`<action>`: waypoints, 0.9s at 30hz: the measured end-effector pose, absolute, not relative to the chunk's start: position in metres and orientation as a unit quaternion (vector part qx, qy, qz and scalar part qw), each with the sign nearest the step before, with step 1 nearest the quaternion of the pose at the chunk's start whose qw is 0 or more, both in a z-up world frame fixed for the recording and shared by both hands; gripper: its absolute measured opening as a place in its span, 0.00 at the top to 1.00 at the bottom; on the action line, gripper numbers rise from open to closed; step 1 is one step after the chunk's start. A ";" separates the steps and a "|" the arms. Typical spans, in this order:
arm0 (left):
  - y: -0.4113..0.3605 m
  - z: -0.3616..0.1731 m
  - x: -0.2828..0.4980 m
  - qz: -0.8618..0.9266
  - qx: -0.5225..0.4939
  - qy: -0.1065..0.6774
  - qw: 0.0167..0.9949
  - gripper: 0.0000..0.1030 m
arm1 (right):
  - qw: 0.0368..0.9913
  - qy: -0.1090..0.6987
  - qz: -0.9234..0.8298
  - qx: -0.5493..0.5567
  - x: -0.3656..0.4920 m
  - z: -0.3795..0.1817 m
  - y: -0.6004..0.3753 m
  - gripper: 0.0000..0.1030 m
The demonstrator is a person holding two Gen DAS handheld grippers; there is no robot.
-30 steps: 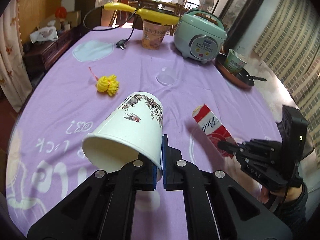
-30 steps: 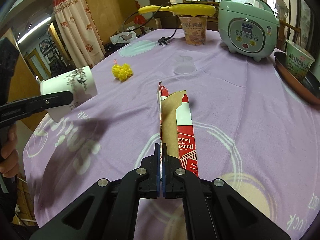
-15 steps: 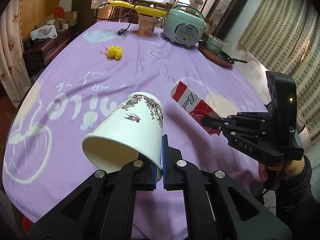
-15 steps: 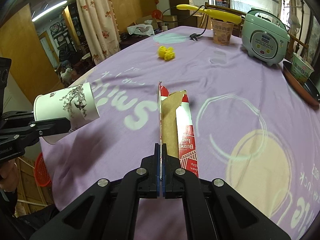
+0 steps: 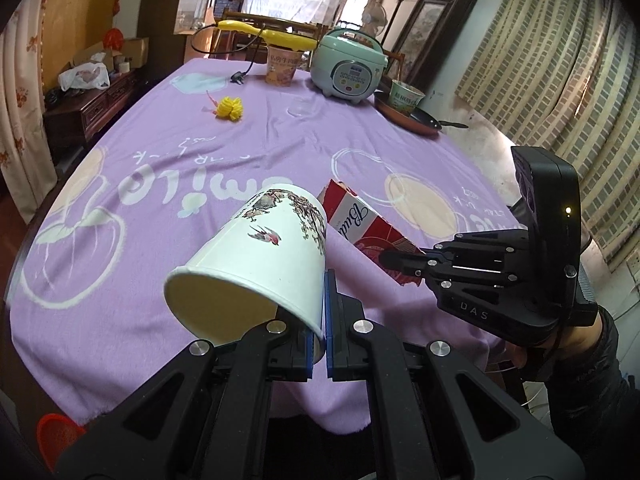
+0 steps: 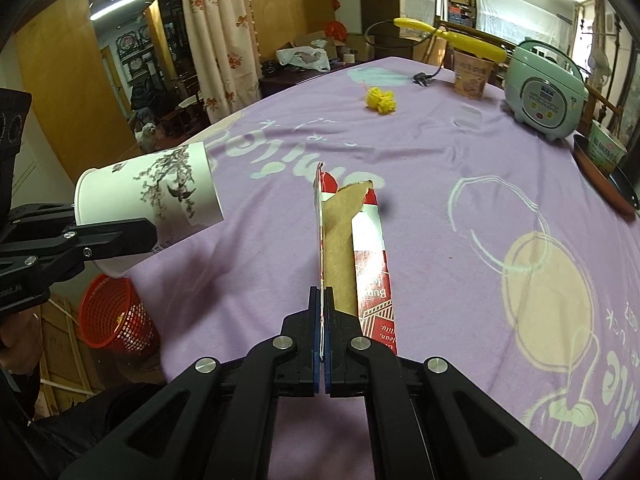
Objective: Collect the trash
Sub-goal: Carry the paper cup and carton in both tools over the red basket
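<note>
My left gripper [image 5: 324, 312] is shut on the rim of a white paper cup [image 5: 260, 256] printed with birds and branches, held on its side above the table's near edge; the cup also shows in the right wrist view [image 6: 148, 196]. My right gripper [image 6: 322, 320] is shut on a torn red-and-white Budweiser carton [image 6: 344, 240], held in the air over the purple tablecloth; the carton also shows in the left wrist view [image 5: 368, 228]. A red mesh waste basket [image 6: 116, 316] stands on the floor below the table edge, under the cup.
On the purple tablecloth [image 5: 200, 152] lie a yellow yarn ball [image 5: 229, 108], a clear lid [image 5: 301, 109], a noodle cup [image 5: 282, 66] with a yellow tool across it, a green rice cooker [image 5: 348, 68] and a pan [image 5: 408, 118] holding another cup.
Both grippers have drawn back from the table's middle toward its near edge, still holding the cup and the carton. The red basket has come into view.
</note>
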State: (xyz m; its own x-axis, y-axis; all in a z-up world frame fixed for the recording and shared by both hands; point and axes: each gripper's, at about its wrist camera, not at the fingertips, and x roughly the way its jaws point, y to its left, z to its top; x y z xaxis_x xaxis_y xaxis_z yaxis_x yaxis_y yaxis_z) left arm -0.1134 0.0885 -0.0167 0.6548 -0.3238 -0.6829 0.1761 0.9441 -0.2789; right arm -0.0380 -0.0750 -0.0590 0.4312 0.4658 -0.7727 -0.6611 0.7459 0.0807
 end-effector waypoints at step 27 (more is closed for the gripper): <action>0.285 -0.113 -0.303 0.060 -0.294 0.390 0.870 0.95 | 0.708 0.396 0.515 -0.277 -0.201 -0.090 0.123 0.98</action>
State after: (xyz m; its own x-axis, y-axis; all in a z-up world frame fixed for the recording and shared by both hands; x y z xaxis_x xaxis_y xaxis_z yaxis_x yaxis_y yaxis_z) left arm -0.3032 0.2851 -0.1133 0.6880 -0.1252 -0.7148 -0.3345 0.8194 -0.4655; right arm -0.2006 0.1227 -0.0901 0.1567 0.5102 -0.8457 -0.9486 0.3162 0.0149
